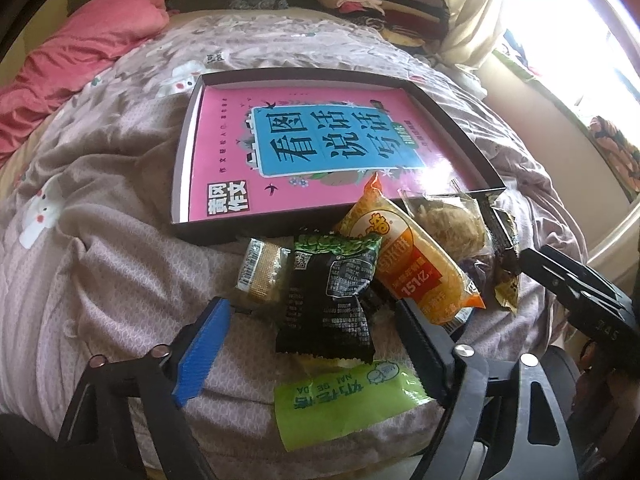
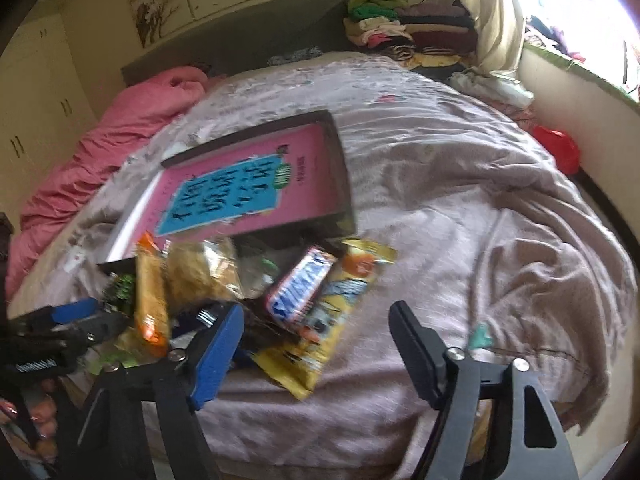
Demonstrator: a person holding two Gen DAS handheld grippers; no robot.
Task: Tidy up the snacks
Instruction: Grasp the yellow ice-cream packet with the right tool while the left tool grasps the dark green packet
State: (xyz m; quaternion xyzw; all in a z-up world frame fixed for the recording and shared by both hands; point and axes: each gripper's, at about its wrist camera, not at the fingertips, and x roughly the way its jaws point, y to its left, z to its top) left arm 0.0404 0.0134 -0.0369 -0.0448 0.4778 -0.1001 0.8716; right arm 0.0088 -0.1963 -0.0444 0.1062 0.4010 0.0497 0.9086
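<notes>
Left wrist view: left gripper (image 1: 312, 312) straddles a black packet (image 1: 328, 300), pads apart; right gripper (image 2: 316, 320) open over snacks (image 2: 320, 304).

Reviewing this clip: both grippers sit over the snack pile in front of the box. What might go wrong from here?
1. The black-and-green packet between the left gripper fingers overlaps the orange packet and lies on the light green wrapper; a grab may drag those along.
2. The right gripper has the yellow packet and the Snickers bar stacked between its fingers; it may pinch both.
3. The rumpled bedspread could snag a fingertip.
</notes>
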